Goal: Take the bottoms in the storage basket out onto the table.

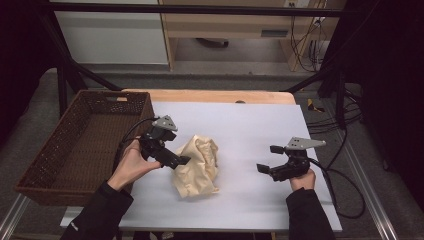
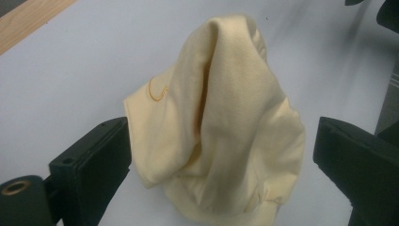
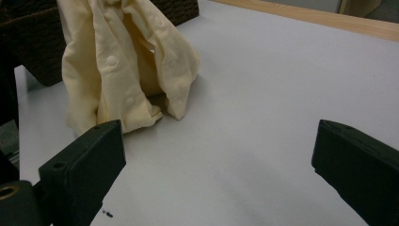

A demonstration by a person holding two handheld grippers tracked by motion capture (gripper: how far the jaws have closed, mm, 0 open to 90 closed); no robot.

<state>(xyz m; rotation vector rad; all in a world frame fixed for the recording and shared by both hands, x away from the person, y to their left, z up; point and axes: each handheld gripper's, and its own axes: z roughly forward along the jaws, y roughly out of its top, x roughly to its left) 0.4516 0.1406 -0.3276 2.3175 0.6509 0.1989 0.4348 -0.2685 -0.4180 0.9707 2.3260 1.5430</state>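
A crumpled pale yellow buttoned garment lies in a heap on the white sheet, left of the middle. My left gripper is at the heap's left side. In the left gripper view its jaws stand wide apart around the garment; the left jaw is at the cloth's edge, the right jaw is clear of it, so my left gripper is open. My right gripper hovers at the right, open, with bare sheet between its jaws. The right gripper view has the garment standing farther off, beyond my right gripper.
A dark wicker basket stands at the table's left edge, close to the left hand. The wooden tabletop borders the sheet at the back. Cables trail off the right side.
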